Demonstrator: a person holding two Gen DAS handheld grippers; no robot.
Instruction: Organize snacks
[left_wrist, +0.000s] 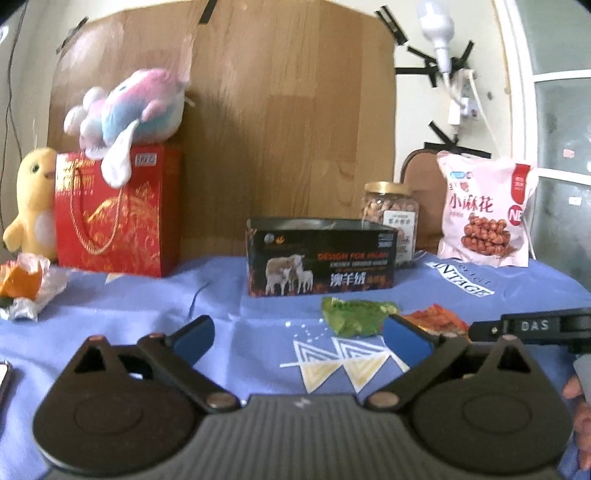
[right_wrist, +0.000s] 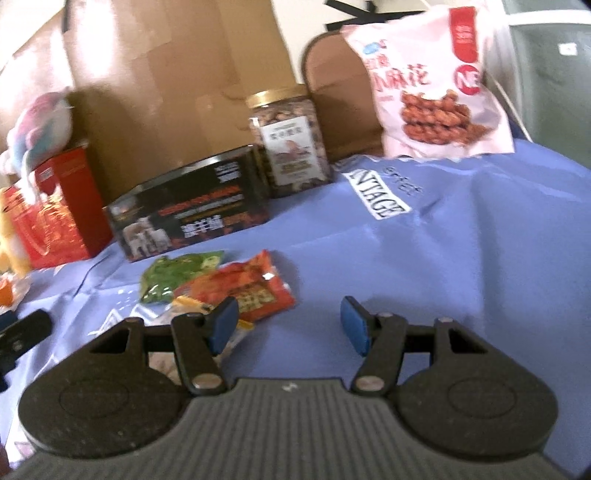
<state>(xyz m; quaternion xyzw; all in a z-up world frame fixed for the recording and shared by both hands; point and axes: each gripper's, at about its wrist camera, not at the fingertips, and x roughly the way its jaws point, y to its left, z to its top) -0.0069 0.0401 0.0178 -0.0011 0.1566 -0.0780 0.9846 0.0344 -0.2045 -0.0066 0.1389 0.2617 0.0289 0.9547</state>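
Observation:
A green snack packet (left_wrist: 354, 317) (right_wrist: 177, 275) and a red-orange snack packet (left_wrist: 437, 319) (right_wrist: 251, 293) lie on the blue cloth in front of an open black box (left_wrist: 321, 254) (right_wrist: 192, 206) with sheep printed on it. A yellow packet (right_wrist: 192, 308) lies partly under the red one. My left gripper (left_wrist: 299, 341) is open and empty, just short of the green packet. My right gripper (right_wrist: 290, 325) is open and empty, its left finger (right_wrist: 223, 323) over the packets' near edge.
A jar of nuts (left_wrist: 393, 218) (right_wrist: 286, 144) and a pink bag of twists (left_wrist: 485, 214) (right_wrist: 436, 81) stand behind the box at the right. A red gift bag (left_wrist: 118, 210) with plush toys stands at the left. An orange wrapper (left_wrist: 22, 288) lies far left.

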